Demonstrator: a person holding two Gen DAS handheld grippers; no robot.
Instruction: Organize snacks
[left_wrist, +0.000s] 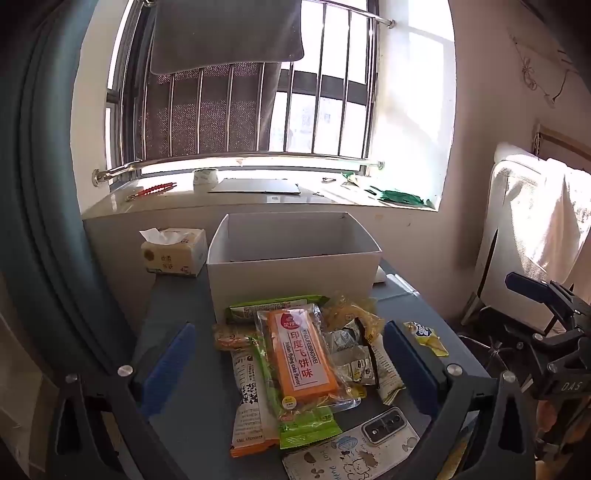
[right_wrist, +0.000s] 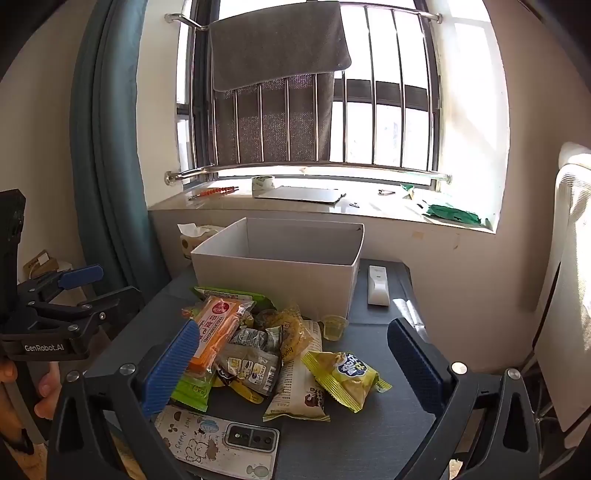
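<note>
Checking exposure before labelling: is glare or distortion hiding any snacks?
Left wrist: window blown out, snacks evenly lit and readable. Right wrist: same backlight, fisheye bends the edges, snacks sharp; left finger covers part of the pile.

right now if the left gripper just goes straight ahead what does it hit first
Probably the orange flatbread pack topping the snack pile, centred between the open left gripper's fingers; the white box stands behind it. Depth is unclear.
</note>
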